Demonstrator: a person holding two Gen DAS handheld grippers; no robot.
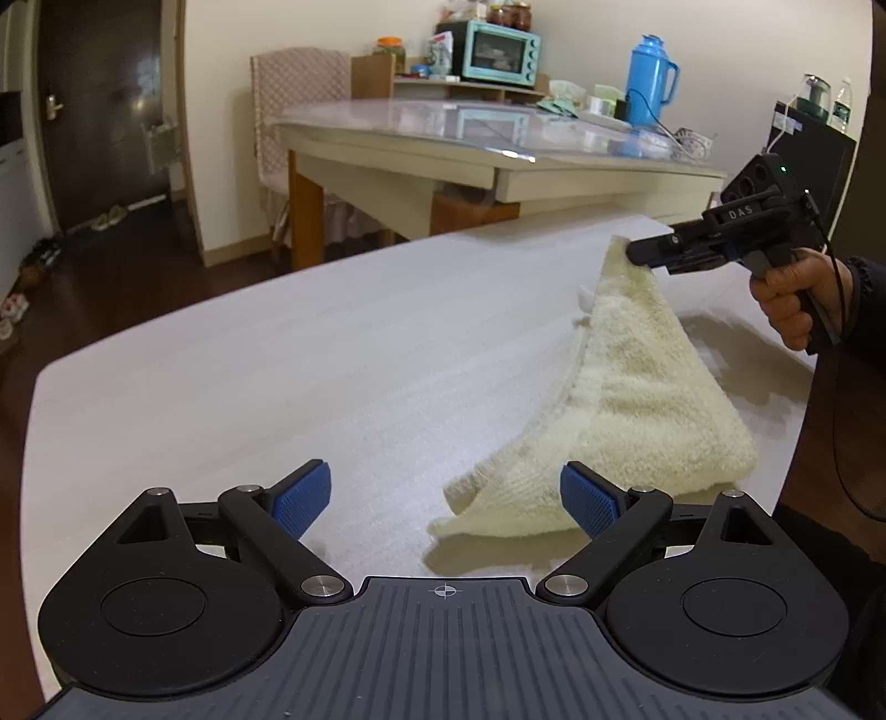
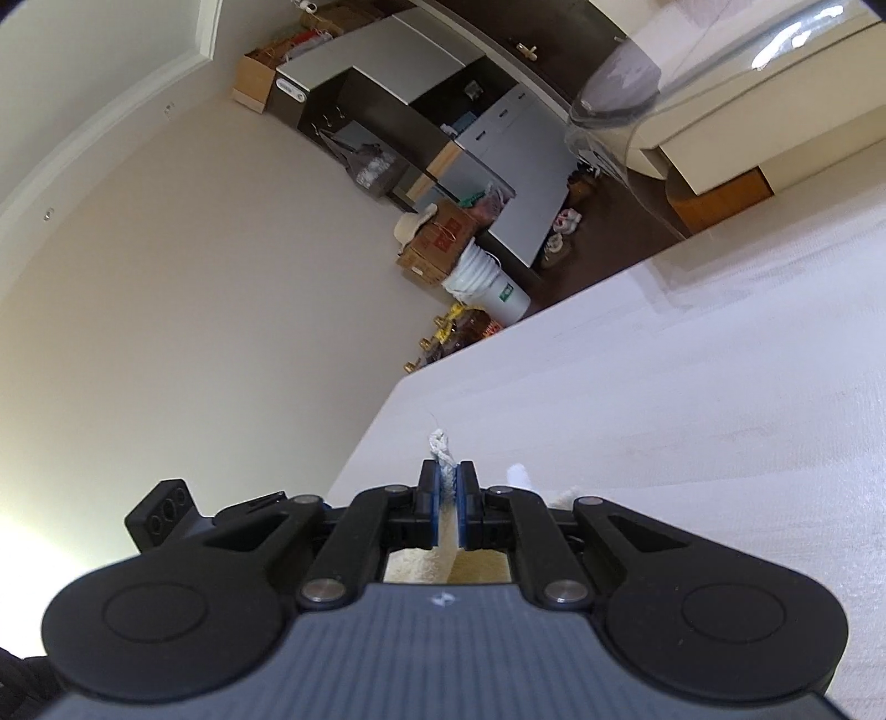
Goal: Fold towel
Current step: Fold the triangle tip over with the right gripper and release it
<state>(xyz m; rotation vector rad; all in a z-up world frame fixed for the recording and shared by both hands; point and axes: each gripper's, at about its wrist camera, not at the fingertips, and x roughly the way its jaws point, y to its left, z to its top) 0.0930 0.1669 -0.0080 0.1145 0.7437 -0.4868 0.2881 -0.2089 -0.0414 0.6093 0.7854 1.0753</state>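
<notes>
Cream fluffy towel (image 1: 626, 387) hangs tented, corner lifted

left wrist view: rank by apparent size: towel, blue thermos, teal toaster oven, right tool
1. towel, clearly largest
2. right tool, nearer the camera, so unsure against the oven
3. teal toaster oven
4. blue thermos, close to the oven; both far back

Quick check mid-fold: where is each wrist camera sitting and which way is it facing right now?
Left wrist: on the left gripper, jaws open, looking down across the white table at the towel; the right gripper and the hand show.
Right wrist: on the right gripper, rolled sideways, looking along the table edge toward the wall; jaws shut on a towel corner.
Shared: towel, table, right gripper.
</notes>
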